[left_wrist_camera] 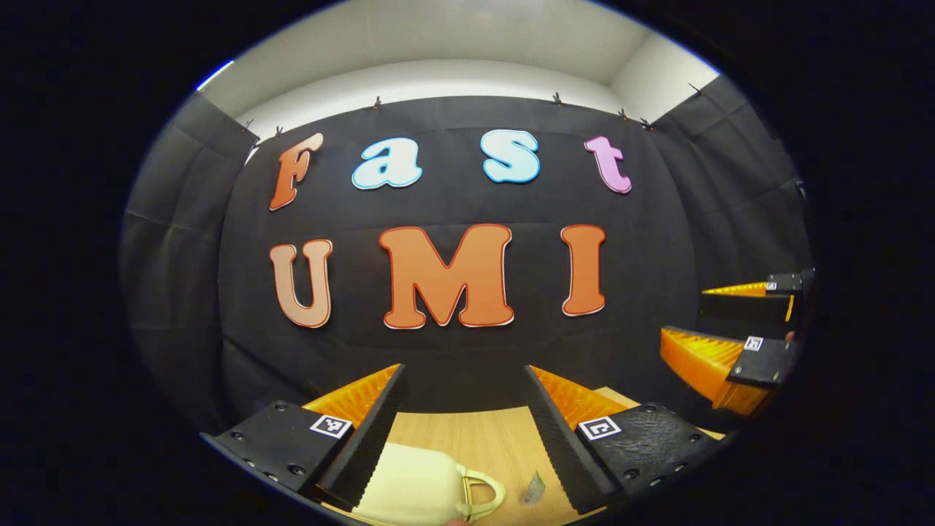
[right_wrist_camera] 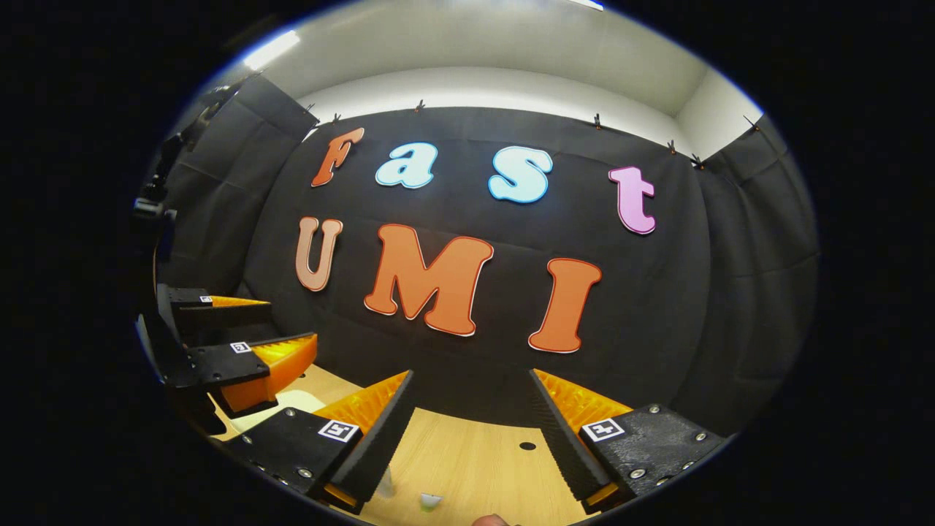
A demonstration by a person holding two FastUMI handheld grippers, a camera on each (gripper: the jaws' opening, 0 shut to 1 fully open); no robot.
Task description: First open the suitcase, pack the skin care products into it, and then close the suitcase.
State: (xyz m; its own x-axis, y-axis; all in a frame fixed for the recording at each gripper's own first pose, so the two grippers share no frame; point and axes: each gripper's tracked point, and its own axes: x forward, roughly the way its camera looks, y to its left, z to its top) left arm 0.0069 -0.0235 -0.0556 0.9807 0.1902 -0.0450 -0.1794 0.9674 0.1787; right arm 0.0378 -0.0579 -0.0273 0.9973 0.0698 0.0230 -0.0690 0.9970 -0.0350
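Hovering high over the wooden table [left_wrist_camera: 467,438], both claws point at the black wall, not down at the things to pack. The left claw [left_wrist_camera: 464,431] has its fingers spread wide with nothing between them. The cream suitcase [left_wrist_camera: 413,486] lies just below and in front of it, closed, its handle [left_wrist_camera: 482,493] pointing to that claw's right. The right claw [right_wrist_camera: 471,438] is spread wide and empty too. Small skin care items [right_wrist_camera: 429,500] sit low in front of it. The left claw looks nearer the suitcase, so it would need to tip down first.
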